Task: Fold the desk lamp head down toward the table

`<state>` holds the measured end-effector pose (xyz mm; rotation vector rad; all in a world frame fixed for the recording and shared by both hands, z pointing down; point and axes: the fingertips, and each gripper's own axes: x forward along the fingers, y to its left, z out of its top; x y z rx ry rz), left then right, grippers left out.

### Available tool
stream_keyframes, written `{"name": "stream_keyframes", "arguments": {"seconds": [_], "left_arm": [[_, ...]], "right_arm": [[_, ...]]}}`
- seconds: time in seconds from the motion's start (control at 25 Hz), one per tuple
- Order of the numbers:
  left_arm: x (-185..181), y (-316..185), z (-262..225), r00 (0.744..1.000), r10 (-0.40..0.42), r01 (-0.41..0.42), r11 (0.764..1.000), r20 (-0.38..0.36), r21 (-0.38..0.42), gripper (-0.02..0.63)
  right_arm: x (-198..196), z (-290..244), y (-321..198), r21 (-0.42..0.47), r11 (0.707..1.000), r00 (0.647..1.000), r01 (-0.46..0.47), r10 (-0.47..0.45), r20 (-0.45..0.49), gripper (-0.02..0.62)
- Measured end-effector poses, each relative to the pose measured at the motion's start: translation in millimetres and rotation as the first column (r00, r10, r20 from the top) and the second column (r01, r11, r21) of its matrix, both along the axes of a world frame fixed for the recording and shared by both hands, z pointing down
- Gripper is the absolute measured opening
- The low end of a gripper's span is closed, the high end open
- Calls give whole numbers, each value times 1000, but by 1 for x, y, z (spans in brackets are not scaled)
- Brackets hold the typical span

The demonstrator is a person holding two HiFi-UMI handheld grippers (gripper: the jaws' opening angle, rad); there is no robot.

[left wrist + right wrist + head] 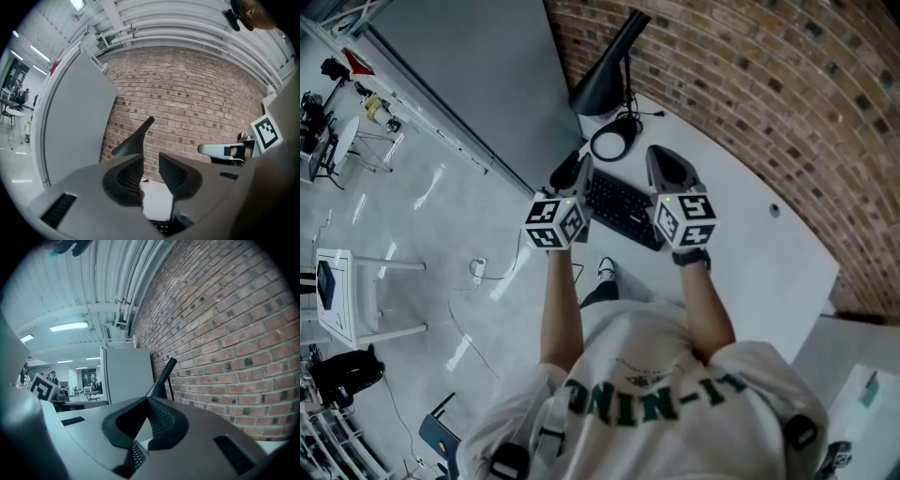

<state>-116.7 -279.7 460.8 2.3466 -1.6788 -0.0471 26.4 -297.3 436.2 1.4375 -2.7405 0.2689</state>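
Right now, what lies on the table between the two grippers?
A black keyboard lies on the white table between the left gripper and the right gripper; the head view shows it.

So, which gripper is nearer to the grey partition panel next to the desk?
Left. The left gripper is at the edge of the desk, just beside the grey partition panel. The right gripper is further away, over the desk on the far side of the keyboard.
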Motion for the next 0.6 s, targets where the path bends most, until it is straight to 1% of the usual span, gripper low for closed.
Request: {"name": "stream_keyframes", "arguments": {"seconds": [0.08,0.2,0.32,0.4,0.52,0.6], "left_arm": [[8,14,-13,999,-32,32,999,16,6,100],[21,39,-26,997,-73,73,997,13,30,93],[32,66,-32,994,-109,108,993,1,53,50],[38,83,-35,992,-127,127,990,7,69,28],[43,104,-41,988,-152,149,986,35,73,3],[42,116,-46,985,-168,166,984,43,65,3]], "right_arm": [[13,-2,15,5,1000,1000,-11,11,-1,3],[31,-7,40,20,1000,1000,-22,22,4,3],[50,-11,64,34,998,999,-46,46,14,3],[62,-12,77,41,997,998,-58,57,25,3],[72,-13,94,39,997,997,-66,65,32,3],[76,-12,104,33,997,997,-72,70,37,3]]}}
